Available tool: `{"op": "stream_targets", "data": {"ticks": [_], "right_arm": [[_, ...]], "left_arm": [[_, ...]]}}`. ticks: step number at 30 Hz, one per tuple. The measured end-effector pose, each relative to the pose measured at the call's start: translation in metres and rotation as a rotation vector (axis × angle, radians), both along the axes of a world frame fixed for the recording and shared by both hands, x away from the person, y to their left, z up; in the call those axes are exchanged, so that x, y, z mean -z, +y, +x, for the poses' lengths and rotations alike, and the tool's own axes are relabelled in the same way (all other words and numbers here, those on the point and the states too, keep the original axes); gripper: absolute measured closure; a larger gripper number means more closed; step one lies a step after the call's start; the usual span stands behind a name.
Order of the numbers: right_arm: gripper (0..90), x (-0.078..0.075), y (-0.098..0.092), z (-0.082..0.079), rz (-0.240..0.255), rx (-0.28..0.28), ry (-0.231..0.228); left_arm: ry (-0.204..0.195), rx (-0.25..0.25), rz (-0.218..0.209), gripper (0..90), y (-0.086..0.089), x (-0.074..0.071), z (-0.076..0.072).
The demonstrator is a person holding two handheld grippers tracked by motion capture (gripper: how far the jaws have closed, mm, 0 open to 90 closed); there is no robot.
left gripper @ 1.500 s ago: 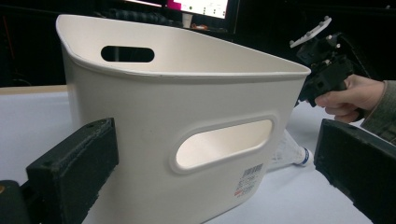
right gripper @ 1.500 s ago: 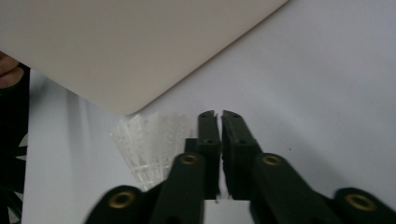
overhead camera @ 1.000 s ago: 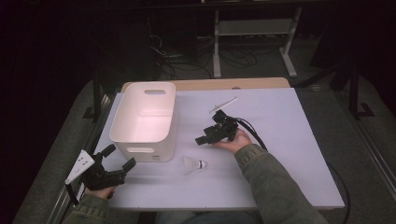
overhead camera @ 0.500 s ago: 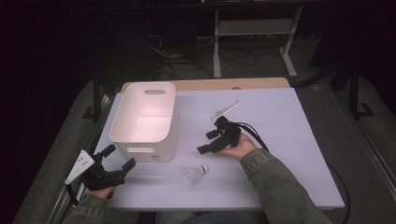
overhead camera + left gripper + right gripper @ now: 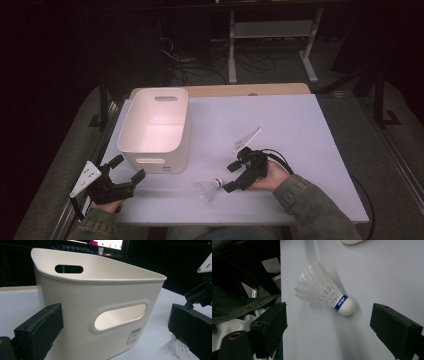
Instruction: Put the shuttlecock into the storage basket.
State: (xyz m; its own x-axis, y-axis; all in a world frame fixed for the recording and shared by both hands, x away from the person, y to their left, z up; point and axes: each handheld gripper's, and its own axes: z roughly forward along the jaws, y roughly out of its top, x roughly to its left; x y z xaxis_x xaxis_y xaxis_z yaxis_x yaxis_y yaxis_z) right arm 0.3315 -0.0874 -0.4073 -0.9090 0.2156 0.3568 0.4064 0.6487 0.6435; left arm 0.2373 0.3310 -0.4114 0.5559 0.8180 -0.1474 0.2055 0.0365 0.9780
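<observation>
Left gripper (image 5: 127,170) sat at the near-left corner of the table (image 5: 310,130), held in the person's left hand (image 5: 107,205). Jaws stood apart with nothing between them. It was aimed at the near end of the white bin (image 5: 155,127), close to it but not touching. In the left gripper view the bin (image 5: 100,302) showed between the two jaws, its oval handle cutout facing the camera, with a small barcode label low on the wall to the right of the cutout.

The bin stood upright on the left half of the table, long axis running away from the person. What could be seen of its inside looked bare.

The shuttlecock (image 5: 209,188) lay on its side on the table near the front edge, right of the bin and well clear of it. The white cork pointed toward the right gripper and the feather skirt pointed away from it. In the right gripper view the shuttlecock (image 5: 327,296) lay flat on the surface ahead of the jaws, blue band with lettering just behind the cork.

Right gripper (image 5: 231,176) was in the person's right hand (image 5: 272,175), just beside the shuttlecock's cork end. Jaws wide apart, having just been opening. The shuttlecock lay ahead of the pads, not between them and not touched.
</observation>
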Motion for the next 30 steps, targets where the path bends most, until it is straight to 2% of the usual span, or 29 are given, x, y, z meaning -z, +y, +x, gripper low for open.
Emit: {"op": "stream_targets", "data": {"ticks": [4,10,11,12,13,14,15,17,18,20,21,27,30], "right_arm": [[14.2,0.001,-0.001,-0.004,0.000,-0.006,0.004],[22.3,0.007,0.002,-0.009,0.001,-0.030,0.022],[25.7,0.008,0.002,-0.010,0.008,-0.034,0.022],[34.2,0.010,0.002,-0.011,0.022,-0.045,0.028],[34.2,0.010,0.002,-0.011,0.022,-0.045,0.028],[38.7,0.011,0.002,-0.011,0.026,-0.050,0.031],[48.2,0.013,0.003,-0.013,0.030,-0.073,0.035],[54.8,0.014,0.005,-0.014,0.017,-0.089,0.033],[54.8,0.014,0.005,-0.014,0.017,-0.089,0.033],[63.9,0.015,0.007,-0.016,0.020,-0.093,0.033],[72.6,0.016,0.011,-0.017,0.001,-0.087,0.028],[84.6,0.022,0.023,-0.019,-0.020,-0.109,0.043],[86.0,0.023,0.027,-0.020,-0.022,-0.114,0.045]], "left_arm": [[0.000,-0.002,0.001,0.0,0.000,0.000,0.000],[-0.003,-0.001,0.002,0.0,0.000,0.000,0.000],[-0.002,-0.001,0.000,0.0,0.000,0.000,0.000],[-0.001,-0.001,0.000,0.0,0.000,0.000,0.000],[-0.002,-0.001,-0.001,0.0,0.000,0.000,0.000],[-0.003,-0.001,-0.001,0.0,0.000,0.000,0.000],[-0.003,0.000,-0.002,0.0,0.000,0.000,0.000],[-0.003,-0.001,-0.001,0.0,0.000,0.000,0.000],[-0.002,-0.001,-0.003,0.0,0.000,0.000,0.000],[-0.003,0.000,0.002,0.0,0.000,0.000,0.000],[-0.003,0.000,0.002,0.0,0.000,0.000,0.000],[-0.002,-0.001,-0.001,0.0,0.000,0.000,0.000],[-0.002,-0.001,-0.003,0.0,0.000,0.000,0.000]]}}
